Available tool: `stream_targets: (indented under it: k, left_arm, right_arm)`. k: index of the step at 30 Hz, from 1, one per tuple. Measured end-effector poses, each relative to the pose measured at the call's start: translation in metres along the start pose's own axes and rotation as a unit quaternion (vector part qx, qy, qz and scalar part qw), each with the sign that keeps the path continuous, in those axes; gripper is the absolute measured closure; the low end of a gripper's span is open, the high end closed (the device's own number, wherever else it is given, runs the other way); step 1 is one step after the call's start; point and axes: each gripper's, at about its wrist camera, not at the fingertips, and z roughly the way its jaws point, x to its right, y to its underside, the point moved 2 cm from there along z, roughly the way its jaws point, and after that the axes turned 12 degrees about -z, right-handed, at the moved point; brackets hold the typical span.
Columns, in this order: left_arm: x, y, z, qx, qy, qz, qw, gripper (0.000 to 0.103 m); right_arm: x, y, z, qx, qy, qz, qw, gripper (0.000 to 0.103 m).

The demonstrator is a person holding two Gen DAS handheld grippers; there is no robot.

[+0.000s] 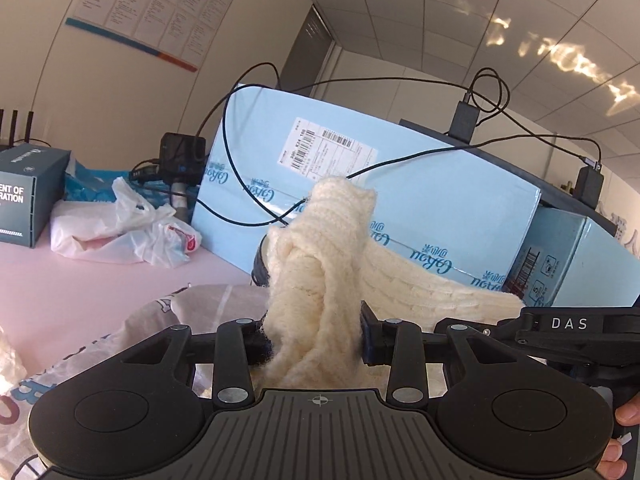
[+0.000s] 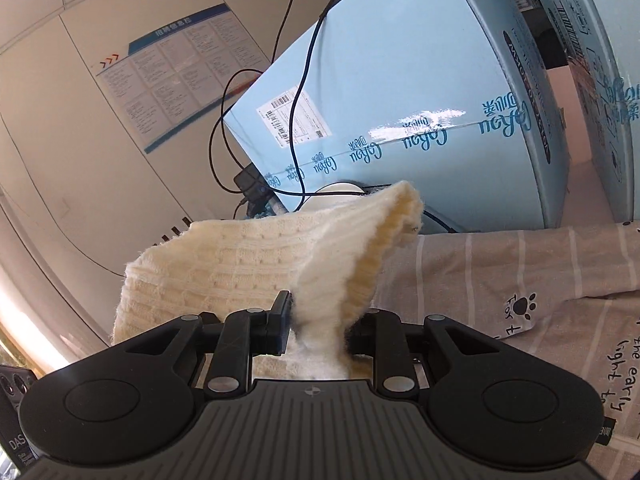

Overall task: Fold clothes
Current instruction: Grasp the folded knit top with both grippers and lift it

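Note:
A cream knitted garment (image 1: 320, 264) is bunched between the fingers of my left gripper (image 1: 316, 340), which is shut on it and holds it lifted. The same cream knit (image 2: 256, 256) spreads out from my right gripper (image 2: 320, 332), which is shut on another part of it. The knit hangs between the two grippers above the surface. The other gripper's black body (image 1: 576, 324) shows at the right of the left wrist view.
Large light-blue cartons (image 1: 400, 184) (image 2: 400, 92) stand close behind, with black cables draped over them. A grey striped garment (image 2: 520, 280) lies at the right. White plastic bags (image 1: 124, 232) and a teal box (image 1: 28, 196) sit on the pink tabletop (image 1: 100, 292).

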Motion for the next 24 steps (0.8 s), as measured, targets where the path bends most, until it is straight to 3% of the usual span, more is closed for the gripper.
stream_targets:
  k: [4, 8, 11, 12, 16, 18, 20, 24]
  left_arm:
    - [-0.017, 0.013, 0.025, -0.021, 0.015, -0.024, 0.9994, 0.068]
    - [-0.027, 0.018, 0.034, -0.043, 0.019, -0.035, 0.9983, 0.067]
    - [-0.029, 0.015, 0.025, -0.025, -0.009, -0.029, 0.9992, 0.062]
    - [-0.029, 0.014, 0.023, -0.019, -0.018, -0.027, 0.9993, 0.058]
    - [-0.033, 0.008, 0.011, 0.009, -0.062, -0.018, 0.9979, 0.021]
    - [-0.038, 0.008, 0.013, 0.008, -0.102, -0.012, 0.9947, 0.017]
    - [-0.043, 0.012, 0.024, -0.017, -0.138, -0.005, 0.9902, 0.013]
    - [-0.049, 0.022, 0.044, -0.057, -0.171, 0.005, 0.9837, 0.003]
  right_arm:
    - [0.020, 0.005, 0.030, -0.013, 0.026, 0.004, 1.000, 0.078]
    - [0.031, 0.014, 0.046, -0.027, 0.048, -0.030, 0.998, 0.076]
    - [0.039, 0.023, 0.057, -0.035, 0.068, -0.045, 0.996, 0.071]
    - [0.040, 0.025, 0.059, -0.037, 0.076, -0.049, 0.995, 0.069]
    - [0.044, 0.034, 0.069, -0.044, 0.096, -0.063, 0.992, 0.063]
    - [0.044, 0.035, 0.072, -0.046, 0.100, -0.070, 0.991, 0.063]
    - [0.044, 0.035, 0.072, -0.048, 0.101, -0.071, 0.991, 0.062]
    - [0.041, 0.036, 0.071, -0.048, 0.107, -0.083, 0.990, 0.061]
